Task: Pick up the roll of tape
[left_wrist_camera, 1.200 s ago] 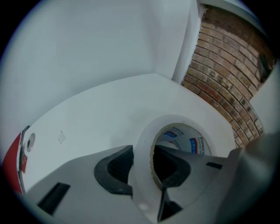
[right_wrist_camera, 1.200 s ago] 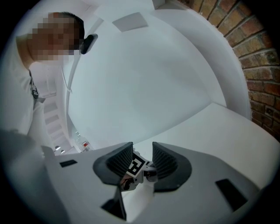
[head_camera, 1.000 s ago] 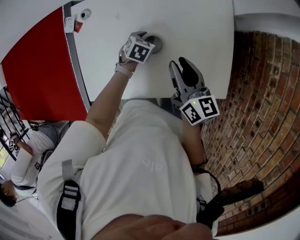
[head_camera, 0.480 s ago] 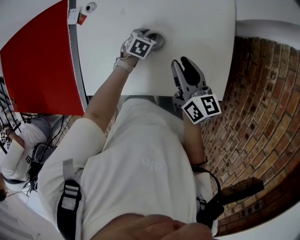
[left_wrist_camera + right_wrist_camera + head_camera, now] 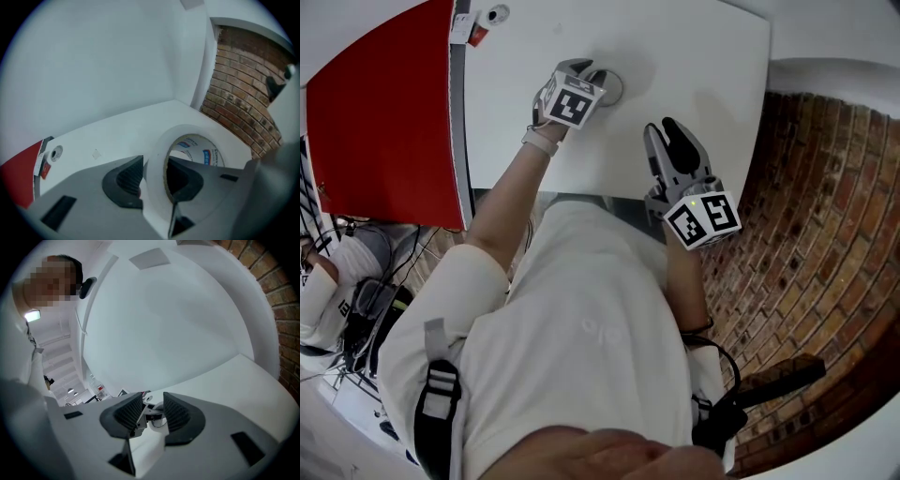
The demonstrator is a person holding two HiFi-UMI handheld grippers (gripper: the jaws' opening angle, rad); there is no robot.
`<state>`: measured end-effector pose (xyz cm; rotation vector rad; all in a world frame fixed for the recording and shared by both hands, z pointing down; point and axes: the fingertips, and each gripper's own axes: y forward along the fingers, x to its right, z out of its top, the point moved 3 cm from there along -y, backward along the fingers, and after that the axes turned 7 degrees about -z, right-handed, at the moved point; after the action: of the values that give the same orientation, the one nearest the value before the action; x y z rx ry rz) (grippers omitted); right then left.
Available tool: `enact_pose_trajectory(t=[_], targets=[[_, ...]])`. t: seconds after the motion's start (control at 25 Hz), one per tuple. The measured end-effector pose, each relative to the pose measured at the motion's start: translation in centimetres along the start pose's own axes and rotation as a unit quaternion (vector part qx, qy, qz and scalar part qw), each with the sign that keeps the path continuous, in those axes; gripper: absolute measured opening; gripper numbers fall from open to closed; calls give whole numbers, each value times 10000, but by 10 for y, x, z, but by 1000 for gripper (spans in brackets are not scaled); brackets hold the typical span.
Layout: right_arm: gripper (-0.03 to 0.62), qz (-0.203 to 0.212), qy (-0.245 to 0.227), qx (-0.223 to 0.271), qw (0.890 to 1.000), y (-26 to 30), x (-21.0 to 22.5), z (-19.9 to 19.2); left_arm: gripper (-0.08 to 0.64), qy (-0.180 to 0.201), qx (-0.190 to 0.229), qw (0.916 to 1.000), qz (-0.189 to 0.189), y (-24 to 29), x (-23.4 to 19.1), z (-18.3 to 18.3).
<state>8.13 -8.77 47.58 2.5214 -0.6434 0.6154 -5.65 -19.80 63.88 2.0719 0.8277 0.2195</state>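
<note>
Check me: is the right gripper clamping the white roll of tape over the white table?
No: the left gripper clamps the white roll of tape, its jaws having just closed further on the roll's wall, over the white table. The left gripper view shows it.

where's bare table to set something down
Bare table runs from the tape to the edge by the bricks, and between the red panel and the tape. Crowded at the tape and under the right gripper at the near edge.

Blue and red print is carried on the inner core of the roll of tape, but no word of it can be read. Nothing else legible is shown.
</note>
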Motion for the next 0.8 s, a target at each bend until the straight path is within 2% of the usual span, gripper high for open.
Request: enact_pose_trajectory(t=[0.32,0.56,0.8], targets=[[121,241,-190,98,9995,-4,-18,15,114,-9,653,9976,226,-57,4,37],[121,392,-338,262,9983,-10,-28,31,114,73,1175,9917,509,-113,11,70],[121,482,-443,374,9972,-13,-40,50,114,240,1476,9871,574,-150,21,91]])
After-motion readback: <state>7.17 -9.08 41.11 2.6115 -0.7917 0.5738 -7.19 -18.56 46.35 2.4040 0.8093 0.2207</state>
